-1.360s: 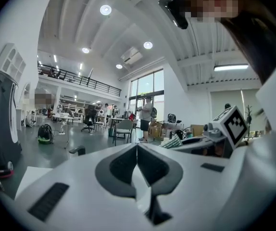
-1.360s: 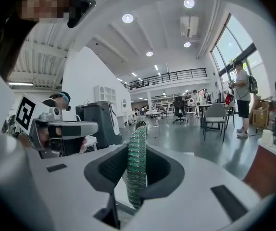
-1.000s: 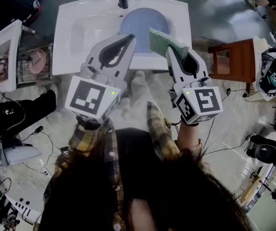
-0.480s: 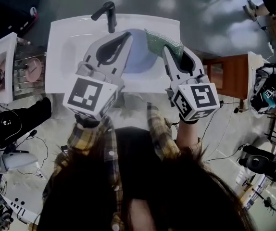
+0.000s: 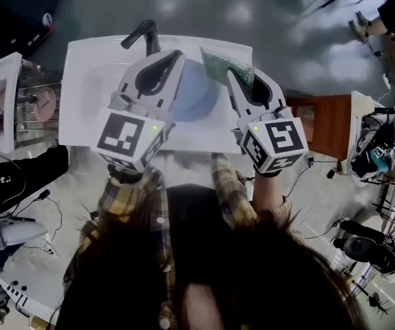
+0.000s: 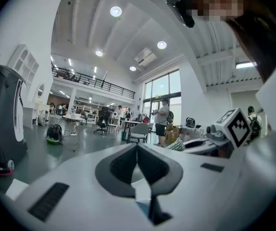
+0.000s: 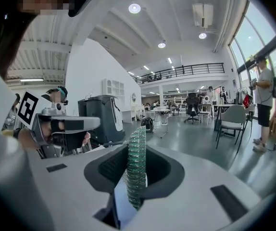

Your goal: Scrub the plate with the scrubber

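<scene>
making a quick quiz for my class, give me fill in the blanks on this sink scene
The right gripper is shut on a green ____. The left gripper is shut with ____ between its jaws. The pale blue plate rests in the white ____.
Missing words: scrubber; nothing; sink.

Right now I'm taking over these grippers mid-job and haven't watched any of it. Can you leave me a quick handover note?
Left gripper: tongs shut, nothing seen between them.
Right gripper: tongs shut on the green scrubber, which stands upright between them.
Blue plate: lies in the white sink; both grippers hover over it.
Done: scrubber is in hand.
Left: bring the scrubber down and scrub the plate. No contact between them is visible.
</scene>
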Action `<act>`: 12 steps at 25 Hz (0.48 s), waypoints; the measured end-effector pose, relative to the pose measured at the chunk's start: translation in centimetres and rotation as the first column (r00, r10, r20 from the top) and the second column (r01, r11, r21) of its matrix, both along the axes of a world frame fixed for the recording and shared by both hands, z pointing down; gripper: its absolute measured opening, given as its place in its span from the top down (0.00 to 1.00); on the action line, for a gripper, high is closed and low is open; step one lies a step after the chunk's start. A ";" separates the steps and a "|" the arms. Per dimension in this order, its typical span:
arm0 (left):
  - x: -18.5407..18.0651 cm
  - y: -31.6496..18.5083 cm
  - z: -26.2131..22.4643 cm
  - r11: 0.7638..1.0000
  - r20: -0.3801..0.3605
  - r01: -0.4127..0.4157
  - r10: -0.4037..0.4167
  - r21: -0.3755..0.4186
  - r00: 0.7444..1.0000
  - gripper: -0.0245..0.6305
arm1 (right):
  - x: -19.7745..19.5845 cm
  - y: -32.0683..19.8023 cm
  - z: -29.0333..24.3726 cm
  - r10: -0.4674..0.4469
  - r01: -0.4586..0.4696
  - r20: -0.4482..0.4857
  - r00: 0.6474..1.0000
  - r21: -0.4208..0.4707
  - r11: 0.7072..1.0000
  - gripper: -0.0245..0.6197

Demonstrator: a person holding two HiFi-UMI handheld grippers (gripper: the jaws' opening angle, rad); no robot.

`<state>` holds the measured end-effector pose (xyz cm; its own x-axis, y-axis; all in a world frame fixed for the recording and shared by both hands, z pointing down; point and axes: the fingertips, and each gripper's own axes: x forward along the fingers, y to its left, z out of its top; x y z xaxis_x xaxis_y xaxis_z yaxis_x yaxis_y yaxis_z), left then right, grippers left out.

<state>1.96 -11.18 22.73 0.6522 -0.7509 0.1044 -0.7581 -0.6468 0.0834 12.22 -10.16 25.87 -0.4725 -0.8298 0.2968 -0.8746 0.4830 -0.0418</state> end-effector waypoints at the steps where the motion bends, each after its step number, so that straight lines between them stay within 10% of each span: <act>1: -0.4 -0.2 0.1 1.000 0.003 0.009 -0.009 -0.002 1.000 0.94 | -0.2 -0.3 0.1 -0.003 0.003 0.000 1.000 -0.003 1.000 0.81; 12: -2.8 -2.5 1.7 0.999 0.000 0.016 -0.016 -0.039 1.000 0.94 | -1.7 -1.6 1.1 0.026 -0.026 -0.017 1.000 -0.026 0.999 0.81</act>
<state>-0.86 -13.72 24.42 0.6403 -0.7564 0.1339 -0.7681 -0.6310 0.1084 10.49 -11.76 26.96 -0.4456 -0.8337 0.3263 -0.8876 0.4588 -0.0400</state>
